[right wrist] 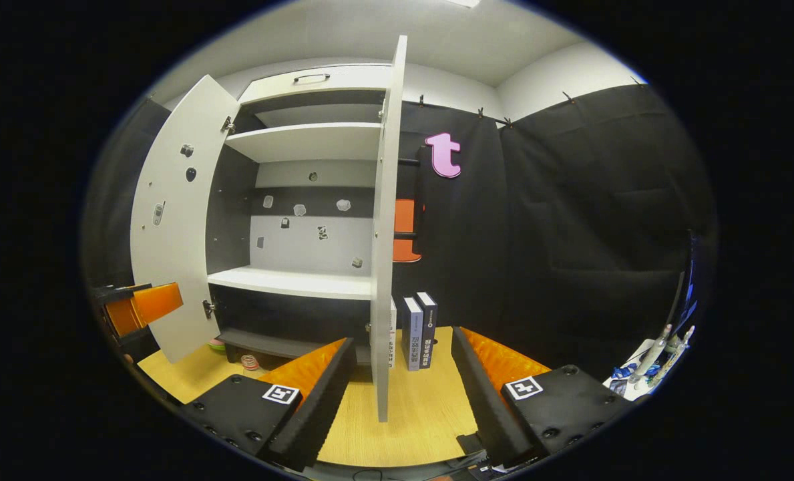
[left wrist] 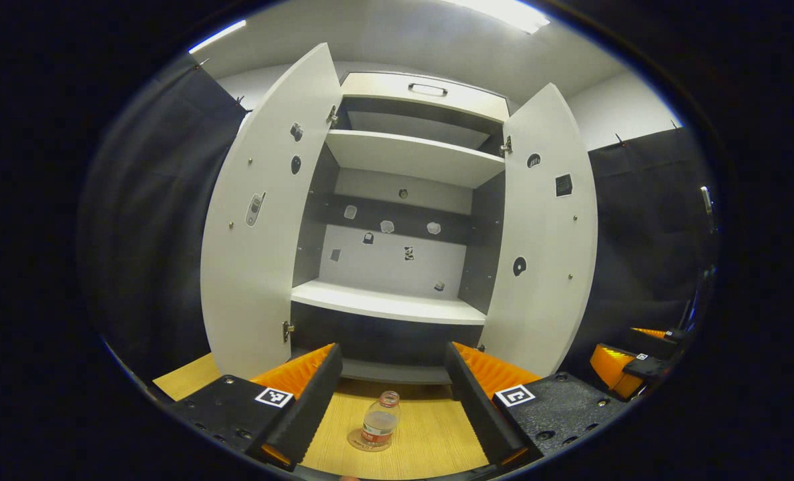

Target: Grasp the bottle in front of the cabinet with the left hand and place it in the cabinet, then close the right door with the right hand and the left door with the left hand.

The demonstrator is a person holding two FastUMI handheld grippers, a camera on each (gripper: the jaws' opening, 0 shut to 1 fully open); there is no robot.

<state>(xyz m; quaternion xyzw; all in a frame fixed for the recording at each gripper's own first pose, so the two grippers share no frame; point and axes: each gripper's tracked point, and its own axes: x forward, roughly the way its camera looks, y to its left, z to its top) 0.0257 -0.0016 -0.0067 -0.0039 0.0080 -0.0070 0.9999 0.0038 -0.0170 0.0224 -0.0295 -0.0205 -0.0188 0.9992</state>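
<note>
A small clear bottle (left wrist: pixel 379 422) with a red cap and red label stands upright on the wooden table (left wrist: pixel 437 434) in front of the white cabinet (left wrist: pixel 397 200). My left gripper (left wrist: pixel 393 361) is open; the bottle sits low between its two fingers, untouched. Both doors hang open: the left door (left wrist: pixel 256 220) and the right door (left wrist: pixel 547 234). The middle shelf (left wrist: pixel 386 300) is bare. In the right gripper view my right gripper (right wrist: pixel 403 341) is open, with the right door's edge (right wrist: pixel 383 267) straight ahead between its fingers. The left door (right wrist: pixel 176 220) swings out at the left.
Several books (right wrist: pixel 418 331) stand upright on the table just right of the right door. The right gripper (left wrist: pixel 627 364) shows at the far right of the left gripper view, the left gripper (right wrist: pixel 136 307) at the far left of the right gripper view. Small clutter (right wrist: pixel 657 354) lies at the right edge.
</note>
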